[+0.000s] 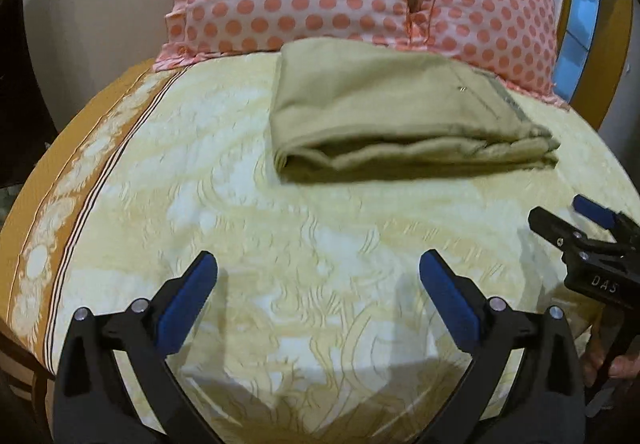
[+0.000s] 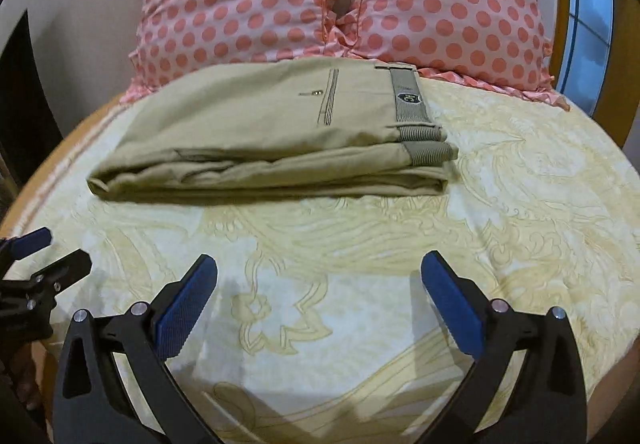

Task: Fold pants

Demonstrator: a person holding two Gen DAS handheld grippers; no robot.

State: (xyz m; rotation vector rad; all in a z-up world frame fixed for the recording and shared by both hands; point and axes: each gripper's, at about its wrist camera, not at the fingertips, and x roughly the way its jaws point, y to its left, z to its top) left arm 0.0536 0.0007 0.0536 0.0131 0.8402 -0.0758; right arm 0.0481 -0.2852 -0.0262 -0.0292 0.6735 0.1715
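Observation:
Khaki pants (image 1: 384,108) lie folded in a flat stack on the bed, in front of the pillows; in the right wrist view (image 2: 272,136) the waistband and a back pocket face up. My left gripper (image 1: 318,272) is open and empty, held over the sheet well short of the pants. My right gripper (image 2: 319,272) is open and empty too, also short of the pants. The right gripper shows at the right edge of the left wrist view (image 1: 576,220). The left gripper shows at the left edge of the right wrist view (image 2: 52,252).
The bed has a yellow floral sheet (image 1: 280,244) with an orange border at its left edge (image 1: 48,204). Two pink polka-dot pillows (image 2: 248,0) (image 2: 452,4) lean at the head. A wooden-framed window (image 2: 588,12) is at the far right.

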